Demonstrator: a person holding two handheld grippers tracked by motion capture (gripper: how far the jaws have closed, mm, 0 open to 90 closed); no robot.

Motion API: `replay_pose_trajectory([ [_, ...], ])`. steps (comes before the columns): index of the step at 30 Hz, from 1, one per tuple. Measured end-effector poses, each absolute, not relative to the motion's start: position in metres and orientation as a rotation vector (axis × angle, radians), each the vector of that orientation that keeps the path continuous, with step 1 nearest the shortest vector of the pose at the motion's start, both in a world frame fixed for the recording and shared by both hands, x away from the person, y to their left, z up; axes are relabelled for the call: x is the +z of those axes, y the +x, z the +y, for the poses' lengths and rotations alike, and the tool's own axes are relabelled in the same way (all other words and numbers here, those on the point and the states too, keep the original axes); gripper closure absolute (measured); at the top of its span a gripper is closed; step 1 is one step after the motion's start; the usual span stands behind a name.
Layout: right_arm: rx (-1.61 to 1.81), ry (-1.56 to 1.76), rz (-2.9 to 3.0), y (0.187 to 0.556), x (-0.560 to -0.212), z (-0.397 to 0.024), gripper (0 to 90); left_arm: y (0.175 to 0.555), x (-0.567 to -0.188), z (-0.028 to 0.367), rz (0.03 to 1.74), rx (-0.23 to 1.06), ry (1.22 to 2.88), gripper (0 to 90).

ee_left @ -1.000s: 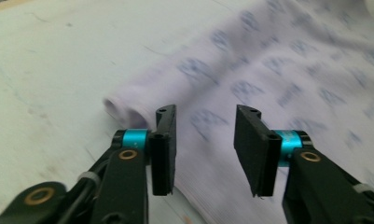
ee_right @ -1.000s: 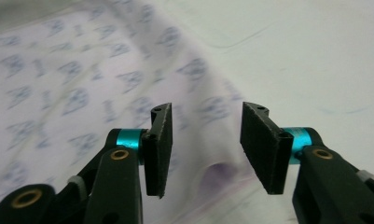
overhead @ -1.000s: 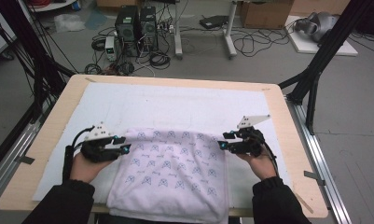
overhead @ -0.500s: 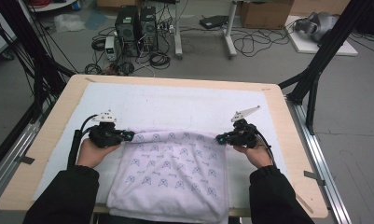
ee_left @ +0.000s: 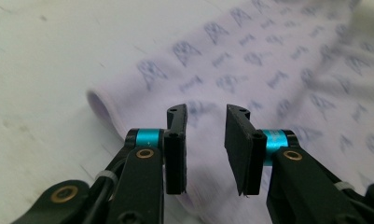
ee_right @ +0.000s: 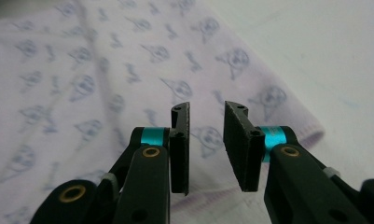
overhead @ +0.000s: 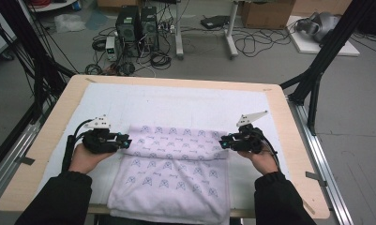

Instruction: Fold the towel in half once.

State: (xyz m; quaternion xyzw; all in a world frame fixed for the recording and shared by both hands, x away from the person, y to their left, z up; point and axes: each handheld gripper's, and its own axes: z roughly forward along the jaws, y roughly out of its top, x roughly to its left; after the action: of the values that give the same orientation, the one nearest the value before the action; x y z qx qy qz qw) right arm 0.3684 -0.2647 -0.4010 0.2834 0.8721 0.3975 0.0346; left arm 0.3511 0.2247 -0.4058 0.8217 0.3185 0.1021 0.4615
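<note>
Over on the left, the left gripper [overhead: 124, 141] sits low at the folded towel's [overhead: 176, 164] left corner, jaws pointing inward toward the middle of the table [overhead: 49, 140]. Its jaws have just been opening, and in the left gripper view [ee_left: 205, 135] they stand apart with a clear gap, no cloth pinched between the pads; the rolled fold edge of the towel [ee_left: 250, 70] lies just beyond and beneath them. The person's left hand [overhead: 85, 157] wraps the gripper body from below, dark sleeve trailing off the near edge.

Moving to the centre: the towel, pale lilac with a small repeated print, lies flat on the white mat [overhead: 176, 105], folded over so its far edge forms a neat straight band. Its near end hangs over the table's front edge.

Now the right side: the right gripper [overhead: 224, 142] mirrors the other, at the towel's right corner, pointing inward. Its jaws have just been opening too, and the right gripper view [ee_right: 205, 135] shows them parted, pads free of the fabric, the towel's hemmed corner [ee_right: 296, 126] lying under and just past them. The right hand [overhead: 263, 159] holds it steady.
</note>
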Motion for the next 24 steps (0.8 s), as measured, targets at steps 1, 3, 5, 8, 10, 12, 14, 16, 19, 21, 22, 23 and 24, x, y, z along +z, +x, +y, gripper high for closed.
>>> replay_pose_trajectory([
  [1, 1.169, 0.887, 2.673, 0.372, -0.406, -0.264, 68.8, 0.357, -0.409, 0.222, 0.8, 0.258, 2.02, 70.4],
  [3, 1.145, 0.907, 2.67, 0.377, -0.418, -0.265, 67.4, 0.365, -0.417, 0.218, 0.833, 0.265, 2.042, 70.2],
  [5, 1.092, 0.946, 2.683, 0.382, -0.427, -0.263, 66.3, 0.371, -0.427, 0.213, 0.862, 0.258, 2.081, 70.1],
  [8, 1.046, 0.913, 2.694, 0.383, -0.434, -0.257, 74.4, 0.376, -0.44, 0.205, 0.859, 0.241, 2.165, 73.3],
  [10, 1.032, 0.878, 2.71, 0.383, -0.433, -0.254, 85.2, 0.375, -0.441, 0.202, 0.865, 0.268, 2.15, 87.1],
  [12, 1.015, 0.857, 2.718, 0.383, -0.431, -0.253, 87.5, 0.376, -0.439, 0.203, 0.864, 0.287, 2.154, 88.2],
  [14, 1.075, 0.859, 2.705, 0.385, -0.425, -0.255, 87.8, 0.376, -0.434, 0.207, 0.879, 0.312, 2.088, 88.6],
  [16, 1.112, 0.859, 2.685, 0.387, -0.416, -0.258, 87.9, 0.381, -0.425, 0.211, 0.895, 0.327, 2.034, 88.7],
  [19, 1.16, 0.871, 2.608, 0.4, -0.394, -0.264, 87.9, 0.393, -0.41, 0.213, 0.916, 0.395, 1.966, 88.8],
  [21, 1.13, 0.883, 2.556, 0.414, -0.382, -0.265, 87.9, 0.406, -0.399, 0.212, 0.961, 0.504, 1.868, 88.7],
  [22, 1.116, 0.908, 2.511, 0.422, -0.377, -0.266, 87.7, 0.412, -0.393, 0.21, 0.997, 0.599, 1.821, 88.1],
  [23, 1.091, 0.96, 2.445, 0.431, -0.373, -0.268, 86.4, 0.418, -0.39, 0.21, 1.041, 0.645, 1.792, 79.5],
  [24, 1.083, 1.02, 2.389, 0.439, -0.373, -0.271, 80.3, 0.425, -0.388, 0.21, 1.075, 0.625, 1.785, 72.4],
])
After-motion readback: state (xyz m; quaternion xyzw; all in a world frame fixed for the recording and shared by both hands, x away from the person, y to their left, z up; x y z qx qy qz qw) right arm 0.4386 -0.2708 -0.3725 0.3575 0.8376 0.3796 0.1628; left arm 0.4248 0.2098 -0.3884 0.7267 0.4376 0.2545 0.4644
